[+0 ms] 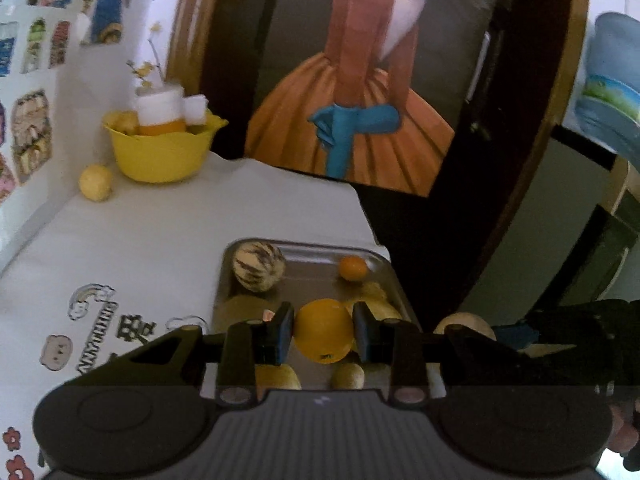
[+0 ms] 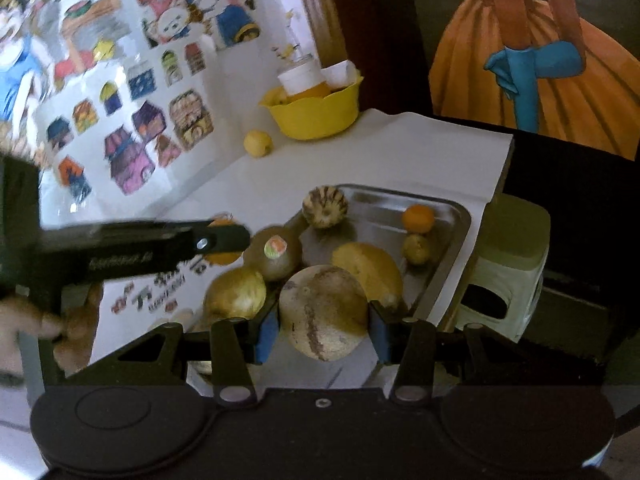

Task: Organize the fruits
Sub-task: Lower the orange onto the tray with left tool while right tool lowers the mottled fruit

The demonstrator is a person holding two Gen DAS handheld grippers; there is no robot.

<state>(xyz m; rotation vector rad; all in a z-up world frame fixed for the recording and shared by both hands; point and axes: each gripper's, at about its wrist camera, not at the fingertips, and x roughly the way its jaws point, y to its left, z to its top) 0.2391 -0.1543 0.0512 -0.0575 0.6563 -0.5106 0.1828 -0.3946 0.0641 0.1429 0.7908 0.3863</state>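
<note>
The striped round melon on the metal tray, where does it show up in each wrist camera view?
Left wrist view: the striped round melon sits in the far left corner of the metal tray, just left of centre.
Right wrist view: the melon sits at the tray's far left corner, centre frame.
Shared landmark: the yellow plastic bowl behind the tray.

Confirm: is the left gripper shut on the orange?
Shut on it: the left gripper has both blue pads against the orange, above the metal tray.
</note>
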